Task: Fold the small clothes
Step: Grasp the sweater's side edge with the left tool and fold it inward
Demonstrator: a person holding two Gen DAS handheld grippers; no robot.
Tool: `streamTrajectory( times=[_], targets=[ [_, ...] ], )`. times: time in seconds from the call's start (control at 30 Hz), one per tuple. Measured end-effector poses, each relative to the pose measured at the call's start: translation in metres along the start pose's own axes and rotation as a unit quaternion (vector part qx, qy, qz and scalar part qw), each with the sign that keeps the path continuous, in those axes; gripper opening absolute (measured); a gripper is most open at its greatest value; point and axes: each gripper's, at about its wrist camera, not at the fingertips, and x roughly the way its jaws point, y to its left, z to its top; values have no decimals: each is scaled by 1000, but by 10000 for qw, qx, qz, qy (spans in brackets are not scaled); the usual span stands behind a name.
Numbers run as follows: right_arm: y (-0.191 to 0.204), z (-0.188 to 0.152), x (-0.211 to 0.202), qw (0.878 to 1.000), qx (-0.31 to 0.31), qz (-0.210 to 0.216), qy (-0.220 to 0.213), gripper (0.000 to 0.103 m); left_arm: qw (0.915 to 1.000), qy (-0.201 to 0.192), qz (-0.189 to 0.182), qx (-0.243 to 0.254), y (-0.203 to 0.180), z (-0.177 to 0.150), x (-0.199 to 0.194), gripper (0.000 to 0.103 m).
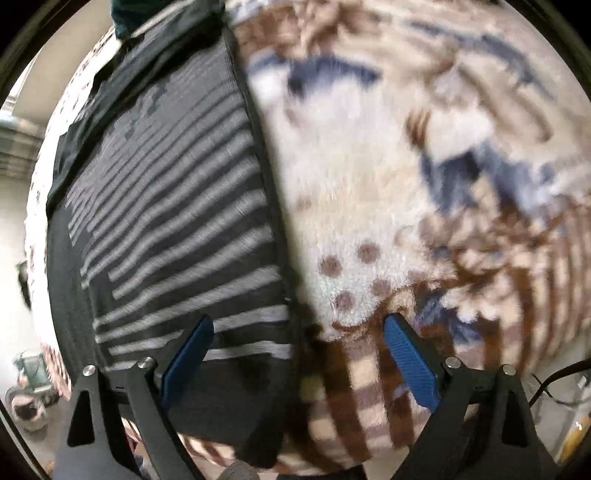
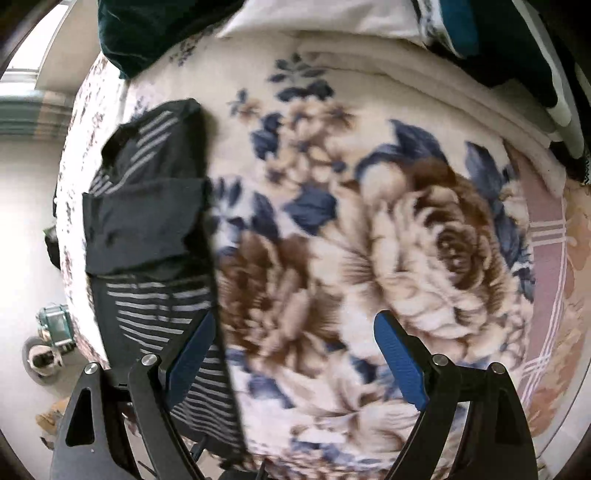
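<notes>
Dark, grey-striped fabric lies stretched along the left side of a bed: a small striped garment resting on a fleecy blanket printed with large brown roses and navy leaves. In the right wrist view the same garment shows as a long narrow strip, folded over itself, with a plain dark panel lying across its middle and pale stripes showing above and below it. Its right edge runs fairly straight down the blanket, and its left side sits near the edge of the bed, beyond which a pale floor shows.

The left gripper hangs above the near end of the garment with its blue pads set wide apart; one pad is over the striped cloth, the other over the checked brown border of the blanket. Nothing is caught between them. The view is blurred.

The right gripper is likewise spread wide and carries nothing. Its left pad overlaps the garment's right edge in the picture, while its right pad is over the rose print; whether either touches the fabric cannot be told.

At the head of the bed lie a dark green cushion and a white pillow.
</notes>
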Motion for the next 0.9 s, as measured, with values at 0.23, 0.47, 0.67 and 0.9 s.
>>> streamTrajectory(
  times=[0.23, 0.47, 0.67, 0.9],
  targets=[
    [12, 24, 40, 9986, -39, 512, 145, 90, 9968, -359, -50, -710, 21, 2, -6, 15],
    [65, 103, 86, 9929, -106, 1185, 38, 90, 9906, -645, -292, -1172, 62, -7, -26, 4],
    [99, 161, 116, 9915, -177, 1287, -46, 90, 9841, -868, -378, -1501, 87, -24, -43, 4],
    [124, 163, 137, 9830, -282, 1791, 276, 89, 9801, -910, -491, -1694, 100, -18, -42, 4]
  ],
)
